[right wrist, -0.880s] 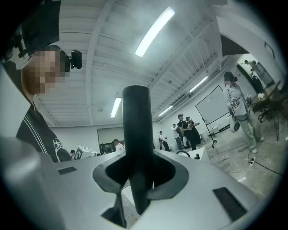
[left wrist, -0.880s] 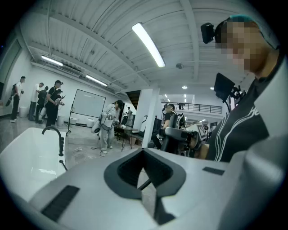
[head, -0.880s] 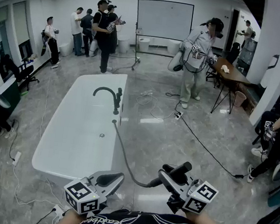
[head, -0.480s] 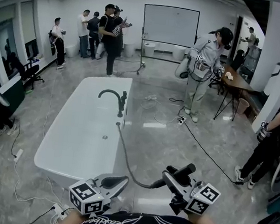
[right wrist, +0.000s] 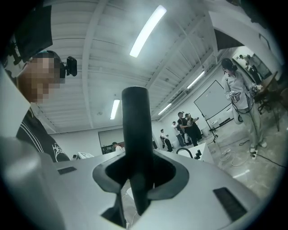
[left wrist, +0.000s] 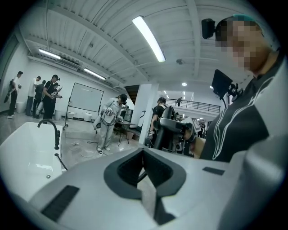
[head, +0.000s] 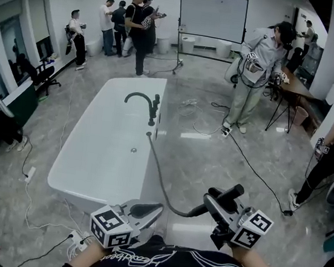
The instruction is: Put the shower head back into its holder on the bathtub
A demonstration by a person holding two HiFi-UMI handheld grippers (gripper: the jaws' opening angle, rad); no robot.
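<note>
Shower head gripped in our right claw, short of the bathtub.
Nearest us, our left claw [left wrist: 144, 168] is pressed fully together with nothing in it. Beside it is our right claw [head: 217, 205], whose jaws are clamped partway on the black shower head [head: 231, 194], with the handle standing up between them. The dark hose [head: 157, 174] curves from the handle away to the right-hand edge of the white bathtub [head: 65, 168], which lies well apart from both claws. Farther along that same edge stands the black faucet [head: 142, 99]. Beyond the tub, several people [head: 138, 25] stand on the marble floor [head: 200, 158] near a whiteboard [head: 211, 16].
</note>
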